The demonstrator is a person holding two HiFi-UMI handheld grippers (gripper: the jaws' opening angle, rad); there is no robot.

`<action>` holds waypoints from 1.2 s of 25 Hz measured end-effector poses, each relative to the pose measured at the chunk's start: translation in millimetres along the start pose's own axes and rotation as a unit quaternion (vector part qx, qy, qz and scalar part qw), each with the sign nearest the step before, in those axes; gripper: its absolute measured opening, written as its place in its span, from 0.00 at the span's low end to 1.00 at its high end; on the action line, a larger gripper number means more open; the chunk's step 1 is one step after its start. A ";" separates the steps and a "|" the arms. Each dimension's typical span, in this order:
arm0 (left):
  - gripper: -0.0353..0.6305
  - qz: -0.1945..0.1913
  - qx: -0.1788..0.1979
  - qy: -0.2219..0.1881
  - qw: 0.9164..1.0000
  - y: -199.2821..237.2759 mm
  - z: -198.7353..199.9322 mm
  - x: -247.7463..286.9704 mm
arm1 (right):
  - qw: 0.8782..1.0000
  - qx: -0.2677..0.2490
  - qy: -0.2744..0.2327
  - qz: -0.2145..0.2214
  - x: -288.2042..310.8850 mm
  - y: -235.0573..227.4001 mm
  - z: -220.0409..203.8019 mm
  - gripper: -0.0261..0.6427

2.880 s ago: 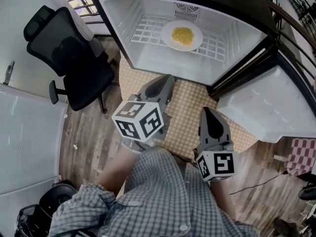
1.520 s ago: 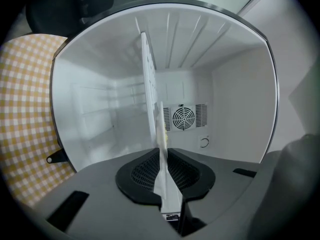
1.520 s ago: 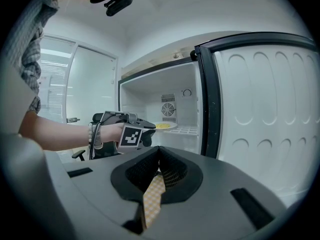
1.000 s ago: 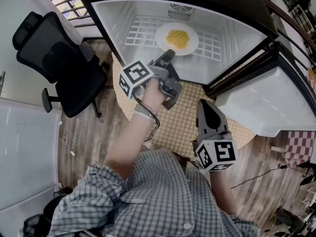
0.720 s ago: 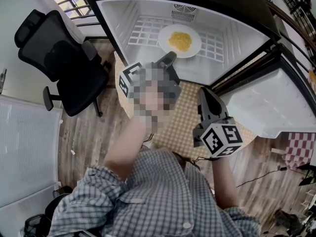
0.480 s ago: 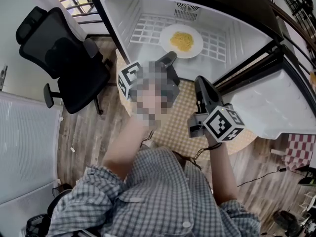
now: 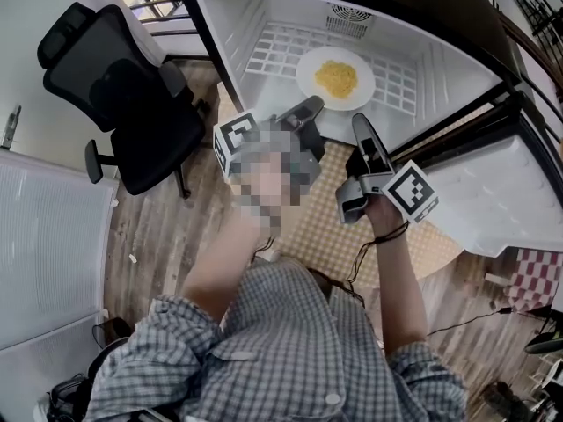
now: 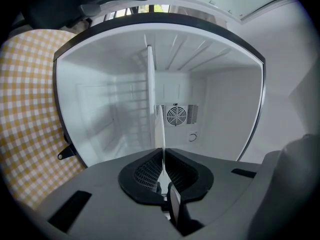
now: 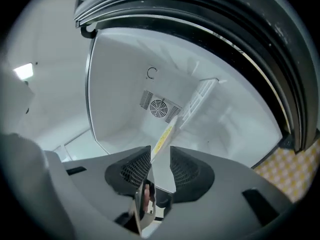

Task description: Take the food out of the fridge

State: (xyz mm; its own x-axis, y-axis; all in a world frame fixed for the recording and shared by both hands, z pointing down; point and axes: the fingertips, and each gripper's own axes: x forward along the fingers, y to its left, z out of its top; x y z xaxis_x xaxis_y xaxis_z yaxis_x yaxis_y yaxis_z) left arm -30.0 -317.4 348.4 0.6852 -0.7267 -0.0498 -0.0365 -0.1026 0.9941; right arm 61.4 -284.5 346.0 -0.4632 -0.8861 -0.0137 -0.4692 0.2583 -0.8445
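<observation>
L gripper [image 7: 311,105] fingers pinch plate [image 7: 310,63] rim at its lower-left edge. Food [image 7: 336,77] on plate, upper centre, on fridge [image 7: 255,16] wire shelf [image 7: 264,55]. R gripper [image 7: 361,123] is rolled sideways, fingers spread w/ rim lined up, prob. for a 2nd hold to keep plate level.

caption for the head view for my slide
Left gripper pinches the plate of yellow food inside the open fridge; right gripper, open, lines up beside it.
</observation>
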 end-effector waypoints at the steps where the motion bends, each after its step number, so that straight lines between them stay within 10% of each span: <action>1: 0.09 0.001 -0.001 0.002 1.000 0.7 -0.3 -1.7 | 1.000 0.018 -0.005 0.001 1.0 -1.3 0.6 0.17; 7: 0.08 -0.002 -0.008 0.014 1.000 7.1 -4.9 -11.5 | 0.996 0.079 -0.017 0.028 8.0 -1.9 -1.6 0.17; 30: 0.07 -0.044 0.026 0.064 0.997 -2.3 -45.9 -36.8 | 0.999 0.036 0.004 0.008 -32.2 2.1 -16.0 0.10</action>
State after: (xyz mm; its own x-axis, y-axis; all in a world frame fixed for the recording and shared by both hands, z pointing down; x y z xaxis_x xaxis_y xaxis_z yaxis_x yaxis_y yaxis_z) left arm -21.7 -259.2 352.3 0.7747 -0.6206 -0.1214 -0.0063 -0.1995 0.9799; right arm 63.3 -249.3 353.2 -0.4771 -0.8785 -0.0234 -0.4071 0.2445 -0.8801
